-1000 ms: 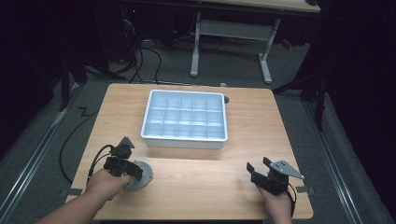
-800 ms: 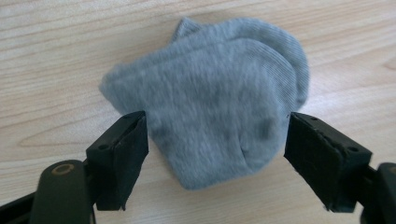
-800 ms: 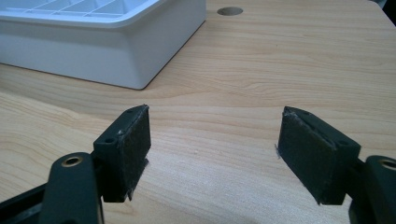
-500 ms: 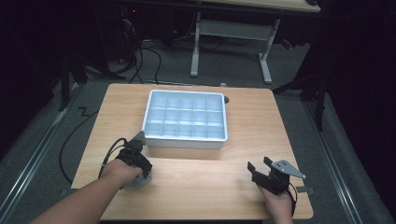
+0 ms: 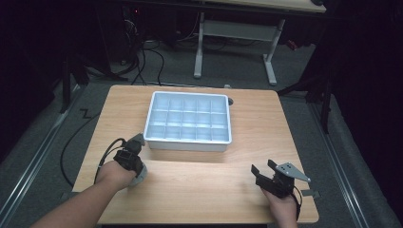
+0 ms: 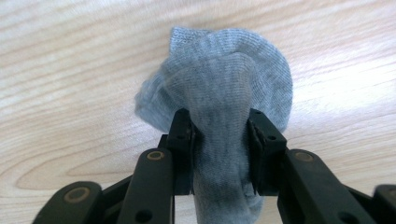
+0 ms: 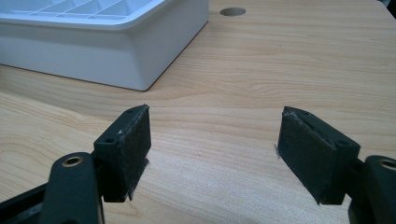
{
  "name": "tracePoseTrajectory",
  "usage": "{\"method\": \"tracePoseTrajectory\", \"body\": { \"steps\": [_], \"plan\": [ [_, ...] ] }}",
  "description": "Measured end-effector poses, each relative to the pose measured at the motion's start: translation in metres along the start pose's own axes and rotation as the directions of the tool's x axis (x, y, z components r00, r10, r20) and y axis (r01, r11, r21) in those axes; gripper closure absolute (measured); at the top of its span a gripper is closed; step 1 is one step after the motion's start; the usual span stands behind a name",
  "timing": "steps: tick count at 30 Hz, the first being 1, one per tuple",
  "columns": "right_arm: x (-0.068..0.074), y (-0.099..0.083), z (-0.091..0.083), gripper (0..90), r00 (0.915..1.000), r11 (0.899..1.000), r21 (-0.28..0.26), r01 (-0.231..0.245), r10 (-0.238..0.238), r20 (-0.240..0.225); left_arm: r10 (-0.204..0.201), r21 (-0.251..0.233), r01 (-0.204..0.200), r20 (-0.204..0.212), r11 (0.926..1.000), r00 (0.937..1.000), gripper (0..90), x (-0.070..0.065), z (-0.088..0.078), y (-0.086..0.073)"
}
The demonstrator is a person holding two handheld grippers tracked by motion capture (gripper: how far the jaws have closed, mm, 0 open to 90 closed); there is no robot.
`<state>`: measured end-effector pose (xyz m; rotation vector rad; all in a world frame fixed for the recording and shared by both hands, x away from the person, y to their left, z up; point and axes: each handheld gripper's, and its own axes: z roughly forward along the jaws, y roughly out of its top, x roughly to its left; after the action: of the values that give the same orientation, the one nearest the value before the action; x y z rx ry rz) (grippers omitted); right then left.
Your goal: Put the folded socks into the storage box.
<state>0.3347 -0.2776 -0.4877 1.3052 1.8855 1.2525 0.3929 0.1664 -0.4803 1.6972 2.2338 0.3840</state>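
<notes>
Item, left tool (image 6: 219, 140): clenched on a rolled grey sock (image 6: 224, 98). I see the cloth pinched between both pads in the left gripper view, the bulk of the roll bulging just ahead of the tips and resting on the wooden surface (image 6: 70, 70). In the high view the left tool (image 5: 129, 159) sits near the front left of the surface, the sock (image 5: 138, 175) mostly hidden under my hand.

Item, right tool (image 7: 215, 149): released, jaws spread wide, nothing between them, bare wood beneath. In the high view the right tool (image 5: 272, 178) waits at the front right, well apart from the sock.

Item, white divided tray (image 5: 189, 119): beyond both tools, mid-surface. The compartments I can see hold nothing. From the right tool it lies ahead and to the left; its near corner (image 7: 140, 60) is close to that tool.

Status: I judge the grasp made. The lift, the carry to the tray and the drop into a compartment are left.

Change since one second ago: the left tool was then farther from the tray, with the sock visible as a round grey lump beside it; my hand has since closed over it and moved nearer the tray's front left corner. The right tool and tray are unmoved.
</notes>
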Motion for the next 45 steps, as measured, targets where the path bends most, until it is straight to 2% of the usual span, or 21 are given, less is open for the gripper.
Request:
{"method": "tracePoseTrajectory", "body": {
  "steps": [4,6,7,8,11,12,14,19,20,23,27,28,29,36,37,38,39,40,41,42,45],
  "plan": [
    [-0.001,-0.001,0.0,26.1,1.0,1.0,0.002,-0.005,0.005,0.001,-0.025,-0.024,0.026,0.048,0.9994,0.9985,66.9,-0.001,-0.013,0.015],
    [-0.002,-0.001,0.001,26.3,1.0,1.0,0.003,-0.008,0.008,-0.001,-0.026,-0.048,0.03,0.089,0.9984,0.9957,67.2,-0.007,-0.028,0.029],
    [-0.002,-0.001,0.001,26.3,1.0,1.0,0.003,-0.008,0.008,-0.001,-0.026,-0.048,0.03,0.089,0.9984,0.9957,67.4,-0.007,-0.028,0.029],
    [-0.002,-0.001,0.0,26.4,1.0,1.0,0.003,-0.007,0.007,-0.001,-0.025,-0.06,0.032,0.12,0.9976,0.9925,67.4,-0.012,-0.041,0.041],
    [-0.002,-0.001,0.001,26.5,1.0,1.0,0.003,-0.006,0.006,-0.002,-0.022,-0.063,0.032,0.147,0.9975,0.9889,67.5,-0.021,-0.057,0.061],
    [-0.002,-0.001,0.001,26.5,1.0,1.0,0.003,-0.006,0.006,-0.002,-0.022,-0.063,0.032,0.147,0.9975,0.9889,67.5,-0.021,-0.057,0.061],
    [-0.001,-0.001,0.001,26.5,1.0,1.0,0.005,-0.006,0.006,-0.006,-0.025,-0.077,0.039,0.18,0.9963,0.9833,67.5,-0.033,-0.072,0.085],
    [-0.001,-0.001,0.002,26.6,1.0,1.0,0.009,-0.006,0.006,-0.006,-0.032,-0.079,0.049,0.206,0.9956,0.9781,67.4,-0.045,-0.076,0.112],
    [-0.002,-0.002,0.002,26.6,1.0,1.0,0.009,-0.003,0.003,-0.007,-0.028,-0.082,0.046,0.213,0.9955,0.9766,67.4,-0.053,-0.073,0.122],
    [-0.003,-0.002,0.002,26.7,1.0,1.0,0.009,-0.006,0.006,-0.006,-0.023,-0.082,0.042,0.215,0.9958,0.9763,67.5,-0.064,-0.063,0.13],
    [-0.003,-0.002,0.003,26.7,1.0,1.0,0.009,-0.006,0.006,-0.007,-0.024,-0.067,0.038,0.2,0.9971,0.9795,67.9,-0.071,-0.045,0.133],
    [-0.002,-0.002,0.003,26.7,1.0,1.0,0.011,-0.006,0.006,-0.008,-0.008,-0.052,0.017,0.168,0.9985,0.9858,68.1,-0.074,-0.03,0.132],
    [-0.002,-0.002,0.003,26.7,1.0,1.0,0.011,-0.006,0.006,-0.008,-0.008,-0.052,0.017,0.168,0.9985,0.9858,68.3,-0.074,-0.03,0.132],
    [0.0,-0.002,0.004,26.8,0.9999,1.0,0.015,0.001,-0.001,-0.015,0.006,0.007,-0.007,0.094,1.0,0.9956,70.2,-0.08,0.008,0.133],
    [0.0,-0.002,0.005,26.8,0.9998,1.0,0.018,0.003,-0.003,-0.018,0.066,0.062,-0.07,0.067,0.9956,0.9955,70.3,-0.078,0.015,0.133],
    [0.0,-0.002,0.005,26.7,0.9998,1.0,0.019,0.003,-0.003,-0.018,0.114,0.099,-0.121,0.081,0.9876,0.9902,70.5,-0.076,0.017,0.133],
    [0.0,-0.002,0.005,26.7,0.9998,1.0,0.019,0.003,-0.003,-0.018,0.114,0.099,-0.121,0.081,0.9876,0.9902,70.7,-0.076,0.017,0.133],
    [0.0,-0.002,0.005,26.8,0.9998,1.0,0.018,0.002,-0.002,-0.018,0.148,0.124,-0.157,0.082,0.9798,0.9856,70.7,-0.076,0.02,0.132],
    [0.0,-0.002,0.005,26.7,0.9998,1.0,0.018,0.0,0.001,-0.02,0.135,0.114,-0.143,0.074,0.9831,0.9881,70.8,-0.078,0.025,0.131],
    [0.0,-0.003,0.005,26.7,0.9998,1.0,0.018,-0.001,0.001,-0.02,0.036,0.037,-0.037,0.05,0.9986,0.9981,70.9,-0.086,0.034,0.129],
    [-0.001,-0.003,0.006,26.7,0.9997,1.0,0.02,-0.003,0.003,-0.023,0.043,0.048,-0.045,0.043,0.9978,0.9981,71.4,-0.087,0.039,0.128]
  ]
}}
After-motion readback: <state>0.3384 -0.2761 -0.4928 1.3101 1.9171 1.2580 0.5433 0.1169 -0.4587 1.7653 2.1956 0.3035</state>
